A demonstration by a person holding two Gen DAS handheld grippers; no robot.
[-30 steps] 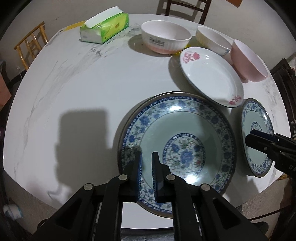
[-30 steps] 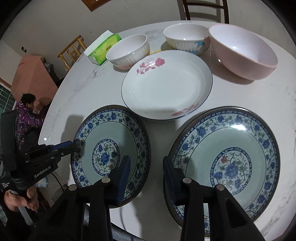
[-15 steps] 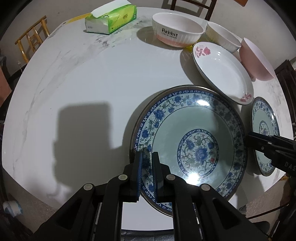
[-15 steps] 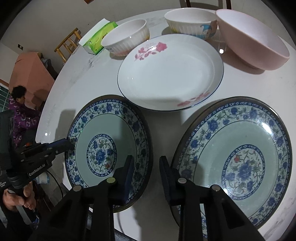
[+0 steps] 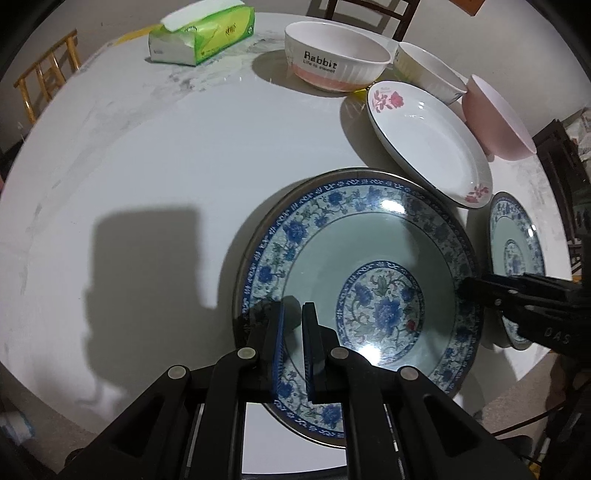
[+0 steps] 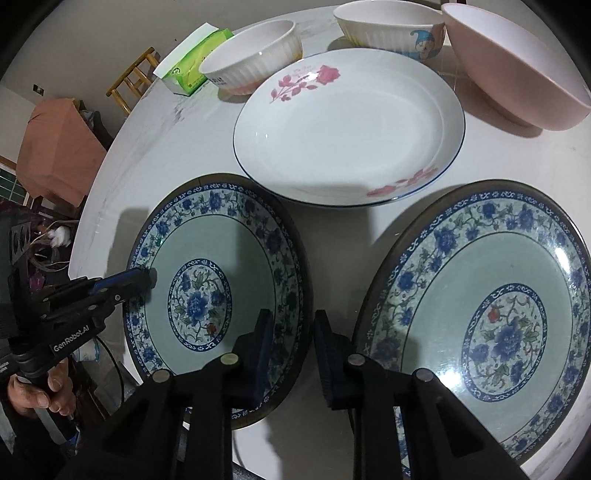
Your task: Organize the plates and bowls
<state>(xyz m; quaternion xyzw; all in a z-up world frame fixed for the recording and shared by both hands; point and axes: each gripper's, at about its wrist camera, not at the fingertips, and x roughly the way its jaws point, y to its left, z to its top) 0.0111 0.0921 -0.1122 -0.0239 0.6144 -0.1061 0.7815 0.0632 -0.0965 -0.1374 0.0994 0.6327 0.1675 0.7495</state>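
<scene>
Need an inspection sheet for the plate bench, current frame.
Surface: round white table, smudged at the far side.
Job's things: near blue plate, second blue plate, rose plate, Rabbit bowl, cartoon bowl, pink bowl; nothing stacked.
Clutter: tissue pack.
Grippers: left tool shut on the near blue plate's rim; right tool has just been closing, opposite rim between its jaws, pads not yet pressing.
Cables: thin dark cable below the table edge.
Surroundings: wooden chair, dark chair.
</scene>
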